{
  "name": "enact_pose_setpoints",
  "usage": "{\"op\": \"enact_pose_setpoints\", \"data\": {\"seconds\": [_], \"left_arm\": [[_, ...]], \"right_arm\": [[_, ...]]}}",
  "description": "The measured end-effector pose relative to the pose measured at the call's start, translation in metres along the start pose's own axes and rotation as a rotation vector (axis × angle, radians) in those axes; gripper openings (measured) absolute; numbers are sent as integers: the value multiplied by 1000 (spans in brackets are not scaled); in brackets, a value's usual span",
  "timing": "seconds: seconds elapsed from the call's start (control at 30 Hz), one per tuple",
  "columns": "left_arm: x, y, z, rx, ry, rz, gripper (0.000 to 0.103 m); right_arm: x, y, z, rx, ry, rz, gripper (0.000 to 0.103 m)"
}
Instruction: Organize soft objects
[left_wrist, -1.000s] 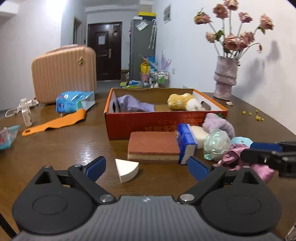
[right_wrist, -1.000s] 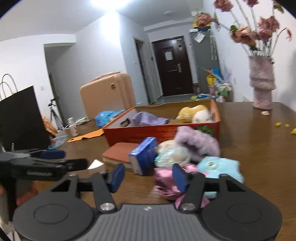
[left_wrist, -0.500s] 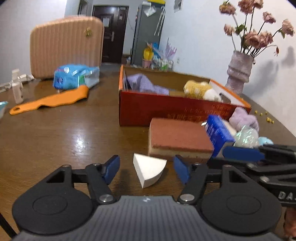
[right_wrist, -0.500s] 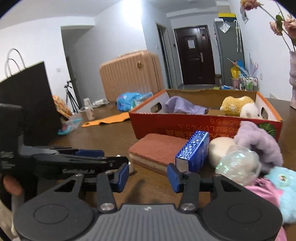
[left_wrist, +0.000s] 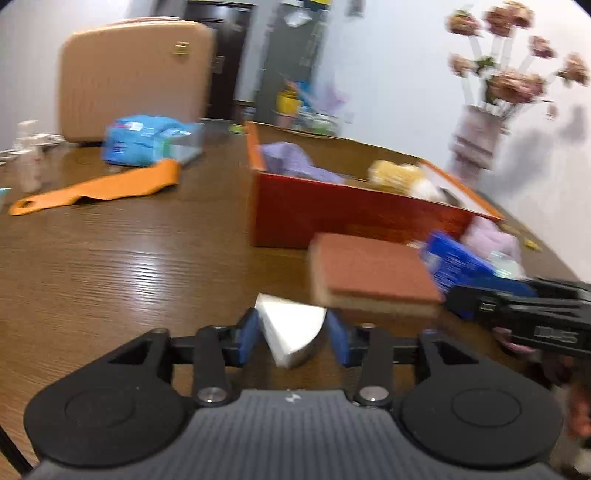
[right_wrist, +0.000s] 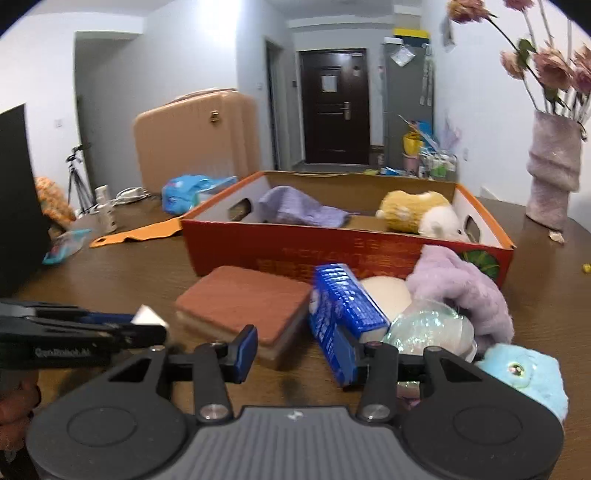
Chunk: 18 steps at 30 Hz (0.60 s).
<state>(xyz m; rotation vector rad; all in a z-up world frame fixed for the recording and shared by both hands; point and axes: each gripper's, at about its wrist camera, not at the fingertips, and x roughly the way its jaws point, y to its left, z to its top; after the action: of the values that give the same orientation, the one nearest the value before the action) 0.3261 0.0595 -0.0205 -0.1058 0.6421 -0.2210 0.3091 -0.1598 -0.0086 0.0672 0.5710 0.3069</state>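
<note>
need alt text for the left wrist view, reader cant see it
The left gripper closes its blue pads on a white wedge-shaped sponge on a wooden table. Just beyond lie a brown sponge block and a red cardboard box holding soft toys; the right gripper reaches in from the right. The picture is motion-blurred.

Soft, rough and glossy surfaces on a dark wood-grain tabletop (left_wrist: 110, 266)

The tabletop is polished and reflects light near its left edge. The white wedge sponge (left_wrist: 291, 328) looks matt and smooth; the brown sponge block (right_wrist: 243, 302) has a rough matt top. The red box (right_wrist: 332, 254) is printed cardboard. The lilac plush (right_wrist: 461, 291) is furry, the blue packet (right_wrist: 343, 306) glossy, and the left gripper (left_wrist: 291, 334) matt black plastic.
</note>
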Motion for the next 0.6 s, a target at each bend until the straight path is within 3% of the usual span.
{"op": "enact_pose_setpoints", "data": {"seconds": [0.07, 0.17, 0.23, 0.37, 0.47, 0.6], "left_arm": [[-2, 8, 8, -40, -22, -8, 45], [2, 12, 29, -126, -29, -132, 46], [17, 10, 41, -158, 13, -181, 46], [46, 4, 50, -184, 119, -221, 32], [39, 0, 48, -177, 105, -208, 28], [4, -12, 47, -146, 50, -240, 28]], "right_arm": [[2, 4, 3, -7, -6, 33, 47], [18, 5, 5, 40, 14, 68, 46], [30, -2, 7, 113, 33, 85, 46], [44, -16, 8, 260, 50, 146, 45], [36, -17, 8, 279, 32, 143, 39], [3, -15, 12, 248, -27, 162, 39]]}}
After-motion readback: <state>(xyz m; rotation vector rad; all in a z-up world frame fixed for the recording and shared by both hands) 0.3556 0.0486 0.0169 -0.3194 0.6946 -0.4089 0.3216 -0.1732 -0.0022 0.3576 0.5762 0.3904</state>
